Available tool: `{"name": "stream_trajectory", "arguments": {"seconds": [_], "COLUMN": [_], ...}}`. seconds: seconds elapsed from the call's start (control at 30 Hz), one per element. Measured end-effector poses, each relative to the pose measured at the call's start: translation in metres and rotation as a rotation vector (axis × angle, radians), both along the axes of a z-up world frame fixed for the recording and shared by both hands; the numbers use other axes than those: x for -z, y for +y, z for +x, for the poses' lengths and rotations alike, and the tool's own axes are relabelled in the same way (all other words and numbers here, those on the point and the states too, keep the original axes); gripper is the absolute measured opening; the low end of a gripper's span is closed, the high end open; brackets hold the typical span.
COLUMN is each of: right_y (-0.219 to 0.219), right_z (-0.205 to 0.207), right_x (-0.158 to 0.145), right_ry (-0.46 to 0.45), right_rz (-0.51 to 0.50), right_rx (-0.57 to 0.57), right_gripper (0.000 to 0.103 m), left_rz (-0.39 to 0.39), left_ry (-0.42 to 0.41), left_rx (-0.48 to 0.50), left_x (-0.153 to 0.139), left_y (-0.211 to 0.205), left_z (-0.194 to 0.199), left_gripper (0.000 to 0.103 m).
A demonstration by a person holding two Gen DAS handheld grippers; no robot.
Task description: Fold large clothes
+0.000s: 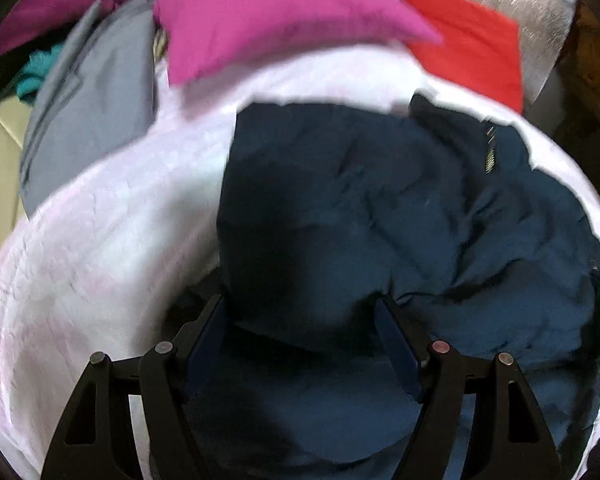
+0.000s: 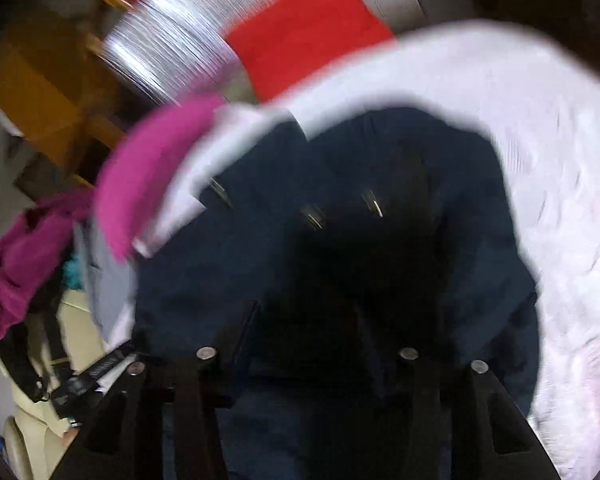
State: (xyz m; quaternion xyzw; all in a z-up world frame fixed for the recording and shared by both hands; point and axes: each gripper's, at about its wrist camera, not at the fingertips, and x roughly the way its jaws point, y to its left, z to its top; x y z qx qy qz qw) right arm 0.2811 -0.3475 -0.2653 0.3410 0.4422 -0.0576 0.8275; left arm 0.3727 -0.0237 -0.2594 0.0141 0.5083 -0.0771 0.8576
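Left gripper (image 1: 300, 332) has its jaws spread, navy jacket (image 1: 400, 220) bunched between them, mid-frame on the white sheet (image 1: 100, 260). Right gripper (image 2: 306, 320) is too dark and blurry to call. Looks like mid-fold; next needs a firm pinch. Only the right view shows the wooden rack (image 2: 52, 92) upper left.

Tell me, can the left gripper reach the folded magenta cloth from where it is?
Probably not directly. The left gripper sits open over the dark navy padded jacket, and the folded magenta cloth lies beyond it across the white quilted sheet. Nothing blocks the way.
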Motion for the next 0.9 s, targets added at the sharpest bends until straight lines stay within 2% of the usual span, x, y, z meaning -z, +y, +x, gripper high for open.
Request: {"name": "stream_trajectory", "arguments": {"seconds": [0.03,0.13,0.17,0.27,0.37,0.5,0.6,0.63,0.73,0.9], "right_y": [-0.003,-0.011,-0.012,-0.013,-0.015,-0.016,-0.021,-0.025,-0.024,0.005], "right_z": [0.000,-0.003,-0.003,0.002,0.025,0.061,0.086,0.088,0.089,0.079], "right_x": [0.002,-0.006,-0.016,-0.043,-0.050,-0.033,0.000,0.006,0.000,-0.040], "right_ry": [-0.002,-0.005,-0.035,-0.125,-0.126,-0.077,0.021,0.028,0.025,-0.121], "right_rz": [0.011,0.037,0.032,-0.003,0.009,0.002,0.006,0.018,0.018,-0.014], "right_rx": [0.006,-0.002,-0.014,-0.020,-0.021,0.003,0.023,0.022,0.033,-0.059], "right_gripper": [0.037,0.037,0.038,0.038,0.038,0.038,0.035,0.035,0.035,0.038], "left_rz": [-0.019,-0.068,-0.069,-0.046,-0.006,-0.001,-0.002,0.002,0.034,0.044], "left_ry": [0.014,0.048,0.048,0.028,0.005,0.010,0.005,-0.002,-0.024,-0.115], "left_rx": [-0.010,-0.029,-0.032,-0.028,-0.014,-0.010,-0.005,0.000,0.015,0.034], "left_x": [0.002,0.003,0.002,-0.003,-0.007,-0.002,-0.002,-0.002,-0.005,-0.025], "left_y": [0.002,0.010,0.011,0.008,0.002,0.002,0.002,0.002,-0.001,-0.006], "left_z": [0.001,0.005,0.005,0.004,-0.002,0.003,0.003,0.003,-0.001,-0.009], "left_gripper": [0.080,0.080,0.080,0.080,0.080,0.080,0.080,0.080,0.080,0.080]}}
